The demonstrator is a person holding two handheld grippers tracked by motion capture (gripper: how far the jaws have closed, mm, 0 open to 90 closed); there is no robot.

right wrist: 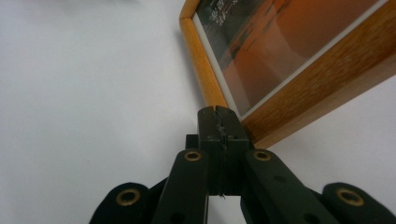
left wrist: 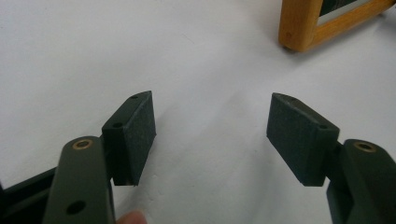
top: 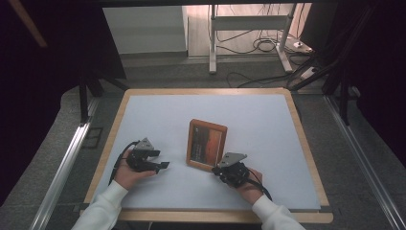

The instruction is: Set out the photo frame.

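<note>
Near the surface's (top: 143,115) front edge, the left tongs (left wrist: 210,135) are gaping empty while the right tongs (right wrist: 219,122), pressed together, are touching the wooden picture frame's (right wrist: 299,88) corner.

lab: loose floor cables (top: 249,45), metal stand (top: 249,28)

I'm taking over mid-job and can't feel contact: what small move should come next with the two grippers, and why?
Probably open the right gripper a little before going further. Its jaws are pressed shut with nothing between them, tips right at the near corner of the wooden picture frame, so it cannot grasp the rim as it is. The left gripper is already open, off to the frame's side.
</note>
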